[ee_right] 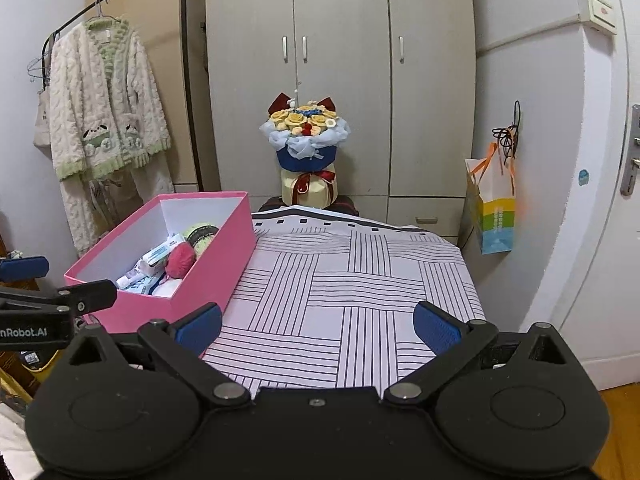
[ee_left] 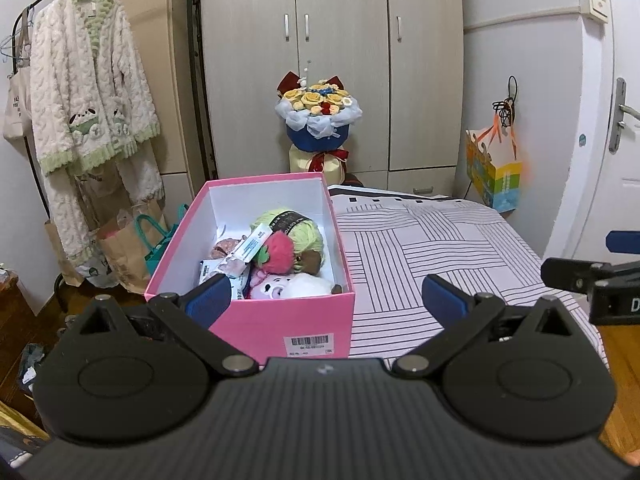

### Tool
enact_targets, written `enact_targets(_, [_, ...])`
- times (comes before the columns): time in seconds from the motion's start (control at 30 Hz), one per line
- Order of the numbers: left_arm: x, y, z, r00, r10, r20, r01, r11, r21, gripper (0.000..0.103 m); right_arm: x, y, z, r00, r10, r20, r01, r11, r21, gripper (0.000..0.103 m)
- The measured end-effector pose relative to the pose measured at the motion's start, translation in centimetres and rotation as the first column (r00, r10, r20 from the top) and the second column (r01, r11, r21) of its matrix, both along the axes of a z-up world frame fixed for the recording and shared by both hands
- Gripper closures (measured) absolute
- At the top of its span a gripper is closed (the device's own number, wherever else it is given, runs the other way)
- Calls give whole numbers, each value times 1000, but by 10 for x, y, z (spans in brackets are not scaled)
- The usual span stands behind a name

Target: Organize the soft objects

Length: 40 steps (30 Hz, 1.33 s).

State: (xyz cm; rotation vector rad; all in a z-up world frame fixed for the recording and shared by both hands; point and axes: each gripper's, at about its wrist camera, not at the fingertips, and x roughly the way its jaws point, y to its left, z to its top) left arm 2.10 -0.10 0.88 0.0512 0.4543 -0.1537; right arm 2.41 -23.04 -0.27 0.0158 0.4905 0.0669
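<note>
Box [ee_left: 256, 320]: sitting at the table's [ee_left: 420, 240] left edge, lidless.
Inside: green yarn [ee_left: 298, 232], a pink ball [ee_left: 278, 254], a white plush [ee_left: 288, 286], tagged packets, possibly more underneath.
Left gripper [ee_left: 326, 300]: hanging spread, empty, near the box.
Right gripper [ee_right: 318, 326]: hanging spread, empty, over the table.

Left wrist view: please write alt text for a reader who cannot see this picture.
An open pink box sits on a striped cloth, filled with soft things: a green yarn ball, a pink plush strawberry and a white plush toy. The left gripper is open and empty before it; a bouquet stands behind.
</note>
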Motion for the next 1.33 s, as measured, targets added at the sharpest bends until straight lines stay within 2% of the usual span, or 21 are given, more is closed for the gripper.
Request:
enact_targets(0.37, [-1, -3, -12, 1000, -8, 11, 8, 1000, -1, 0, -3, 3, -10, 999, -32, 27, 33, 999, -33, 0])
enact_targets(0.63, [-2, 1, -15, 1000, 20, 20, -21, 1000, 8, 0, -6, 11, -14, 998, -37, 47, 40, 997, -62, 0])
enact_targets(1.33, [-4, 3, -19, 999, 38, 34, -39, 999, 26, 0, -3, 7, -20, 999, -50, 11, 51, 997, -61, 0])
